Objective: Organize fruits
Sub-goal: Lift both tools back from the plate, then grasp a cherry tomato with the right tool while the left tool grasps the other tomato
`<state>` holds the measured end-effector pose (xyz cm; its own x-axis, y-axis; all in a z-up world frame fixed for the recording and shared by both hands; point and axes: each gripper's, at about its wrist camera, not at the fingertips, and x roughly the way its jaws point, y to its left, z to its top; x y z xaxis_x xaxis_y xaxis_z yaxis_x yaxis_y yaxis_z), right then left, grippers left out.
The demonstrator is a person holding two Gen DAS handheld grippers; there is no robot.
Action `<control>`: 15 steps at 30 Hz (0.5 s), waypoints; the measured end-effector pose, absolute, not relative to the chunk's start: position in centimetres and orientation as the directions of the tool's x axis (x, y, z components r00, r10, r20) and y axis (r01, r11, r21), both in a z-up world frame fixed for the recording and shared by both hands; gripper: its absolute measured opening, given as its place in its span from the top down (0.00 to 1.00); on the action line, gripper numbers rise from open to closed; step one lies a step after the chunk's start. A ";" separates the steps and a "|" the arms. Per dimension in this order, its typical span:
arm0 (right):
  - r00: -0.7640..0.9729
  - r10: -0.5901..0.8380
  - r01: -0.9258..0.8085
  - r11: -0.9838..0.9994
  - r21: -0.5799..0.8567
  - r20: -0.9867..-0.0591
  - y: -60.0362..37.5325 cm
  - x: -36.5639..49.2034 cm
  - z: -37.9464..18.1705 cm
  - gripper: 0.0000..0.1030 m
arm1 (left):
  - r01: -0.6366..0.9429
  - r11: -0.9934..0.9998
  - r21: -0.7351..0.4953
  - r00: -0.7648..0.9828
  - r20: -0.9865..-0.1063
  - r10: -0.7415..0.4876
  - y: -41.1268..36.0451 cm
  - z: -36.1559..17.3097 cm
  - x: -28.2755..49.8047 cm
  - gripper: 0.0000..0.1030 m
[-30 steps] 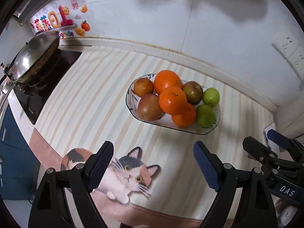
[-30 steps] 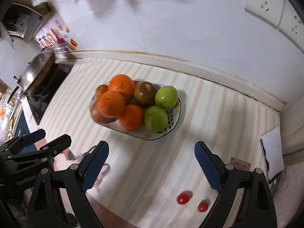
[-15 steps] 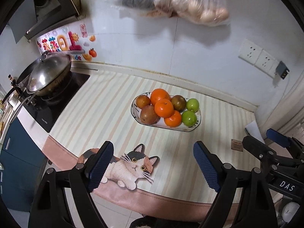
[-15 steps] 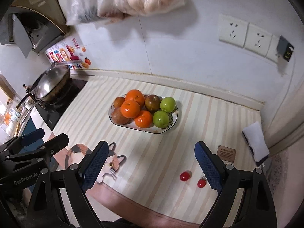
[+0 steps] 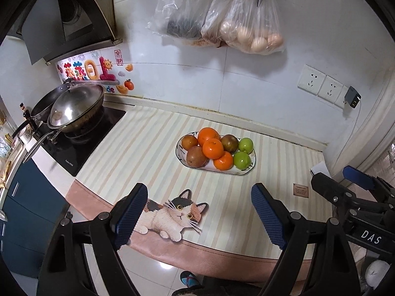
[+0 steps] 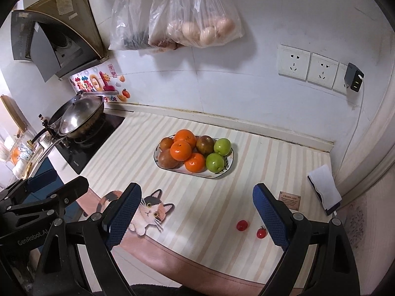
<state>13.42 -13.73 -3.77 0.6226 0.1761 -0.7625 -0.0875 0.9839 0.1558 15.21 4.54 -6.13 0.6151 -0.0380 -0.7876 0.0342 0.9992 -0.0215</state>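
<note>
Both grippers are pulling back from the fruit, so the plate is looking smaller and farther away than a second ago, and the wall bags are now showing.

A striped cream mat with a cat picture (image 5: 158, 153) is covering the counter. On the wall, clear plastic bags of eggs and dark food (image 6: 187, 22) are hanging. A shiny metal wok with a lid (image 5: 74, 108) is sitting on the black stove to the left.

The oval white plate with a dark rim (image 5: 246, 171) is lying in the middle of the mat, well ahead of both pairs of fingers. It is holding three round oranges (image 5: 213, 148), three brownish fruits (image 5: 196, 156) and two green apples (image 6: 215, 162), all touching in a pile.

The left gripper (image 5: 198, 212) is hanging over the cat picture with its blue fingers wide apart, holding nothing. The right gripper (image 6: 196, 213) is also spread wide and holding nothing.

Two small red cherry tomatoes (image 6: 242, 225) are lying on the mat near the front edge, one just beside the right gripper's right finger, well apart from the plate.
</note>
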 end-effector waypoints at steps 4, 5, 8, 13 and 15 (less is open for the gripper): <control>0.621 0.194 -0.094 0.980 0.174 -0.759 -13.7 13.4 -3.8 0.09 | 0.028 0.999 -0.019 0.614 -0.789 -0.032 4.5 -6.2 15.0 0.17; 0.621 0.197 -0.091 0.980 0.179 -0.759 -13.7 13.4 -3.9 0.09 | 0.027 0.999 -0.019 0.612 -0.790 -0.032 4.5 -6.3 15.0 0.17; 0.620 0.198 -0.085 0.979 0.186 -0.759 -13.9 13.7 -4.0 0.09 | 0.025 0.999 -0.020 0.604 -0.796 -0.031 4.3 -6.6 15.4 0.17; 0.606 0.200 -0.057 0.976 0.208 -0.770 -15.0 14.8 -5.0 0.09 | 0.031 0.999 -0.019 0.590 -0.807 -0.033 3.7 -7.5 16.4 0.17; 0.594 0.192 -0.032 0.976 0.216 -0.781 -15.8 15.3 -5.8 0.09 | 0.035 0.999 -0.018 0.583 -0.812 -0.036 3.2 -8.0 16.9 0.17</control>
